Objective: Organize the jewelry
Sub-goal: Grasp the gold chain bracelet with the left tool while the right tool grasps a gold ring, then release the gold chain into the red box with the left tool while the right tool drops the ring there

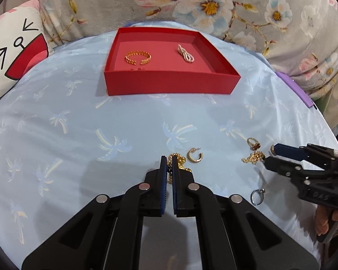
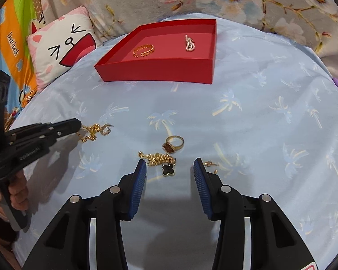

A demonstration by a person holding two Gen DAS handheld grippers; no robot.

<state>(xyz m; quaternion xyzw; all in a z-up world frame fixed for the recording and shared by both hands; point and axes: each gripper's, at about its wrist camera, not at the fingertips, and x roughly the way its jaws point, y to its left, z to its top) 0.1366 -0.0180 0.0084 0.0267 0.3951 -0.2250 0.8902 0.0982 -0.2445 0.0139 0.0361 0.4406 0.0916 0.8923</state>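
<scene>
Step in hand: picking loose pieces off the pale blue palm-print bed sheet (image 1: 78, 135) for the red open cardboard box (image 1: 169, 83); left tongs (image 1: 168, 160) pinching the tangled gold chain with dark beads (image 1: 179, 163), which lies bunched, its run roughly along the tongs; right tongs (image 2: 170, 168) spread, empty, over the gold chain with black clover pendant (image 2: 162, 160), strung leftward from its pendant. Next, I judge: lift clear without snagging the gold hoop earring (image 1: 195, 155) just beside it, then carry to the box.
</scene>
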